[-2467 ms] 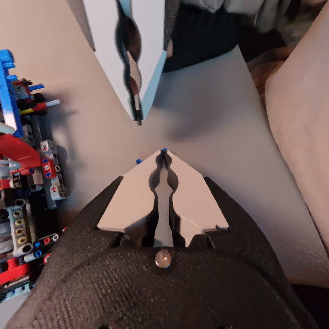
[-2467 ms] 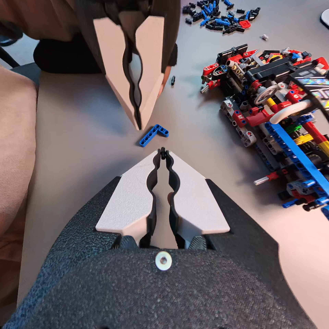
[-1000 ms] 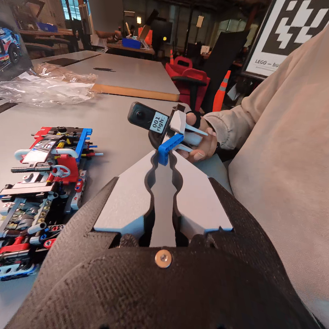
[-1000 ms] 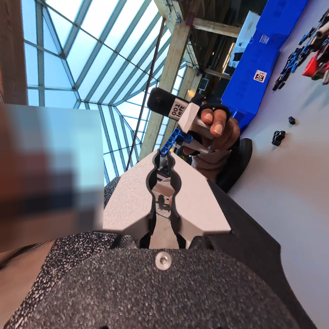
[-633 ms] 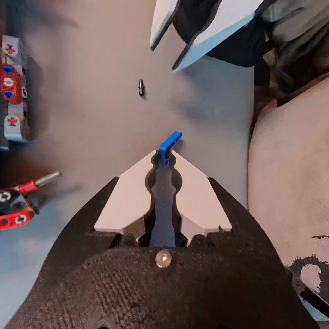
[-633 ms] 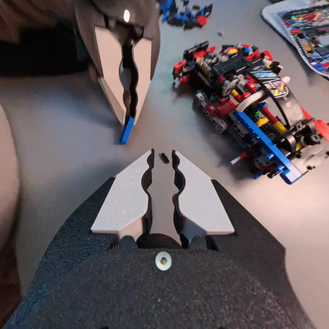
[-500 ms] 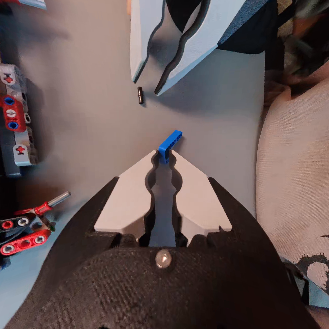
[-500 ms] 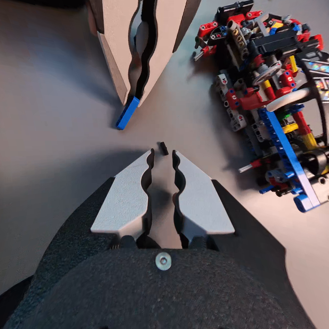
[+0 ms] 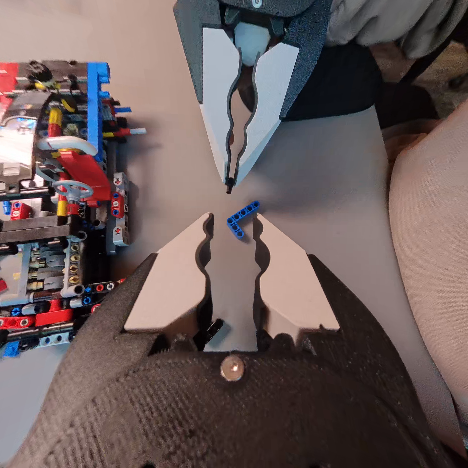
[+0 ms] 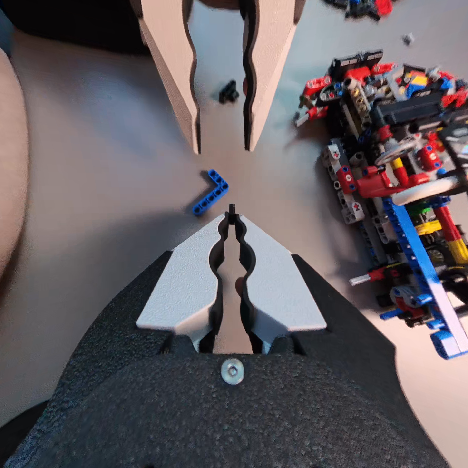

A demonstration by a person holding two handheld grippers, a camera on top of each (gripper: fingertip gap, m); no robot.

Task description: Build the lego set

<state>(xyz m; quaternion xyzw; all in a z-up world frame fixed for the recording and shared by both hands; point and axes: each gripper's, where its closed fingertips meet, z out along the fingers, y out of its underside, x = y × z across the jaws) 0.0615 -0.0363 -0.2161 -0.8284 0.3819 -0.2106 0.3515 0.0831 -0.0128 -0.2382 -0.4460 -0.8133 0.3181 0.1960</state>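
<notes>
Blue L-shaped piece lying flat on the grey surface, loose, right between the two tools. Left hand-held gripper spread wide open, fingers either side of the short leg of that blue piece, apparently not touching it. From the other camera, same blue piece sits just ahead and a bit left of the right hand-held gripper.

Right hand-held gripper pinched down on a tiny black pin, which pokes straight out past the tips. Seen from the left camera too: right hand-held gripper pointing down toward the blue piece, black pin sticking out of the closed tips, close to the long leg of the L but clear of it.

Half-built car model off to the side, well apart from the blue piece: red, blue, black, yellow bits, a long blue beam along one edge, a white curved bar on top. Same model at the left edge of the left camera, somewhat blurred.

Small black part on the surface behind the open fingers. Scattered pile of loose pieces way up at the far end, too blurry to sort out. Beige sleeve along the right edge of the left camera.
</notes>
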